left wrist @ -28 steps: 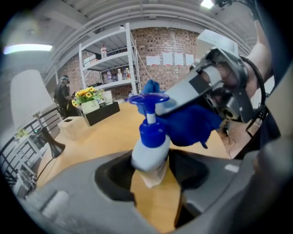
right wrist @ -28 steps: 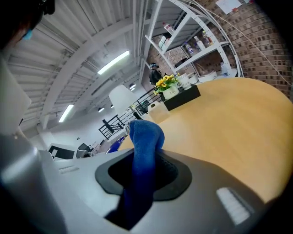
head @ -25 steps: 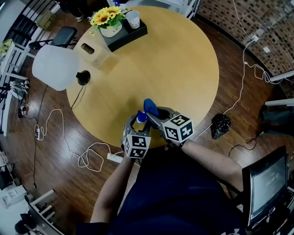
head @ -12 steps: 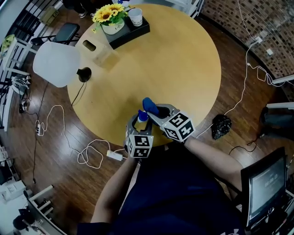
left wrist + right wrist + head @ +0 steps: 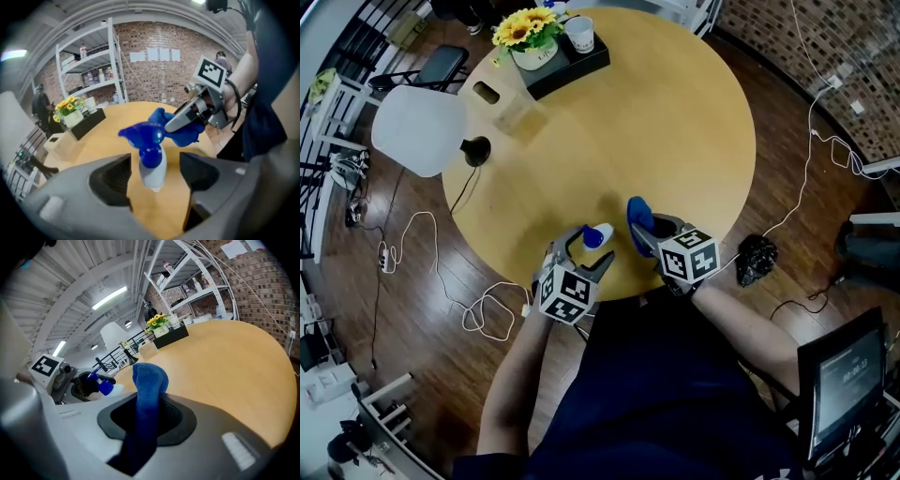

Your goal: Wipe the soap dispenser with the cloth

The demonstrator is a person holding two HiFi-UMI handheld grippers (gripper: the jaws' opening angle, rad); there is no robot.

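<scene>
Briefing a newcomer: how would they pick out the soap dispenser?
On the round wooden table, look at the near edge. The soap dispenser sits between the jaws of the left claw, which have just been opening: white body, blue pump top, unlike the all-blue cloth nearby.

You have two grippers, the left gripper [image 5: 588, 251] and the right gripper [image 5: 644, 236], one soap dispenser [image 5: 597, 234], one cloth [image 5: 639, 214], one round table [image 5: 675, 122], one black tray [image 5: 581, 63], one flower pot [image 5: 534, 57], one cup [image 5: 580, 37], one lamp [image 5: 417, 131] and one wooden box [image 5: 508, 105].
</scene>
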